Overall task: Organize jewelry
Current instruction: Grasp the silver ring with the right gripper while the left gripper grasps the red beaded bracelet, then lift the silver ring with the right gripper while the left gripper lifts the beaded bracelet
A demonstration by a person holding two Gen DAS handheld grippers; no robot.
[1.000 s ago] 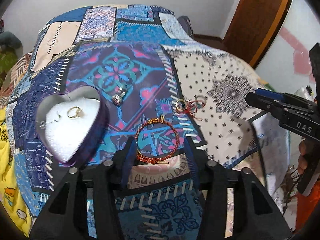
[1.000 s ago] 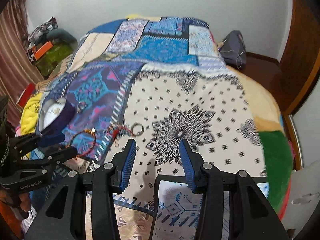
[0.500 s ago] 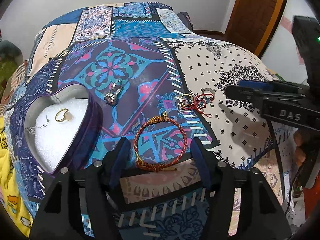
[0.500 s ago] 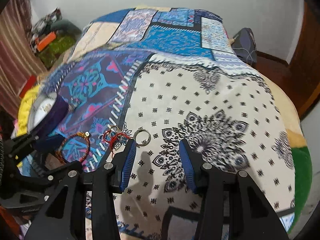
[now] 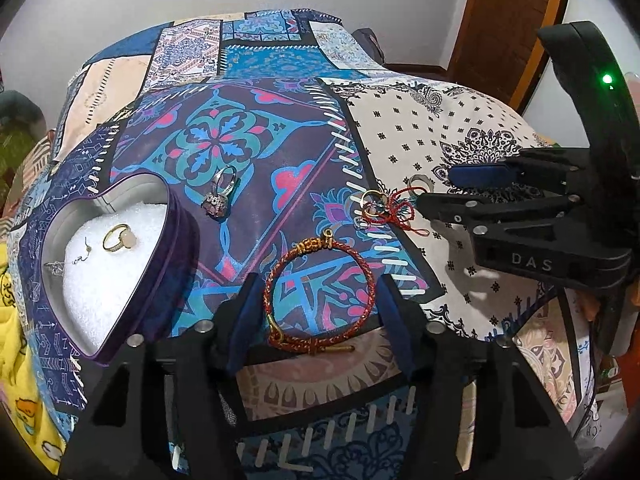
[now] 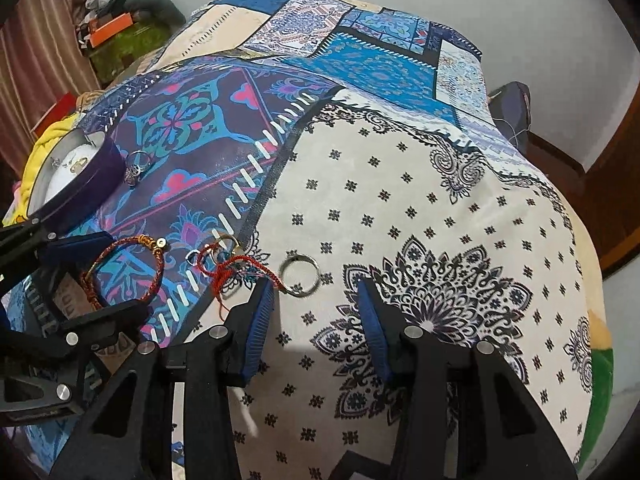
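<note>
- Braided red bracelet [image 5: 319, 294] lies on the patchwork bedspread [image 5: 248, 120], framed by the left claw [image 5: 318, 296], fingers apart.
- Heart-shaped box [image 5: 120, 276] at its 9 o'clock holds a gold ring [image 5: 116, 237].
- Right claw [image 6: 316, 306], fingers apart, sits beside a silver ring [image 6: 299, 273].

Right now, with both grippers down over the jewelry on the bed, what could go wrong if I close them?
The left gripper straddles the red braided bracelet; closing could squash the loop or pinch the quilt instead.

The right gripper sits by the silver ring, beside the red cord tangle and its rings, so a grab might drag the cluster.

The soft bedding could let pieces slip out of reach.
</note>
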